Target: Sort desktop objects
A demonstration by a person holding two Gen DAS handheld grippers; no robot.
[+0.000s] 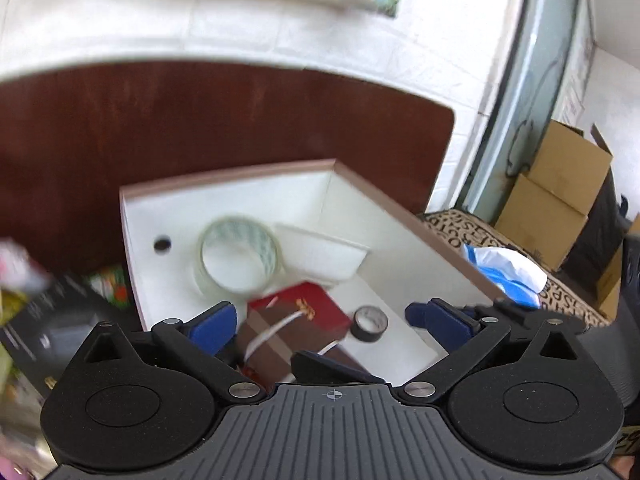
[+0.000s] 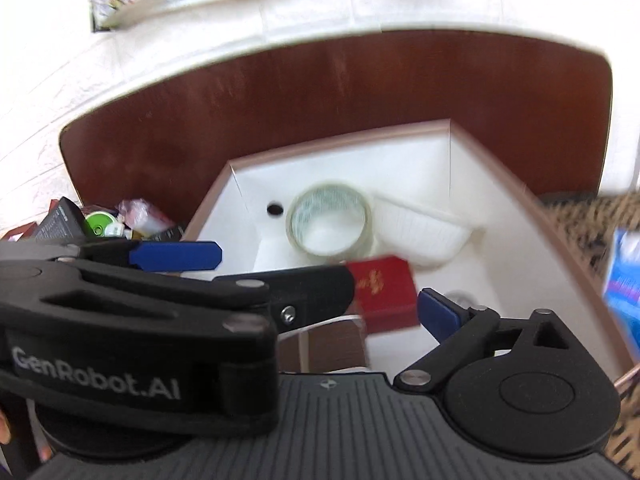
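Lying between left claw [image 1: 322, 318] fingers (spread wide), red box [image 1: 316, 310]

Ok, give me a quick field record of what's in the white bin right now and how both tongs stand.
bin: white bin with brown rim, on dark red-brown desk
in bin: clear tape roll, white tray, red box, small dark tape roll, brown box with white strap
left tongs: open, over the red box, pads not touching it
right tongs: open, nothing gripped
outside bin: clutter of packages to its left
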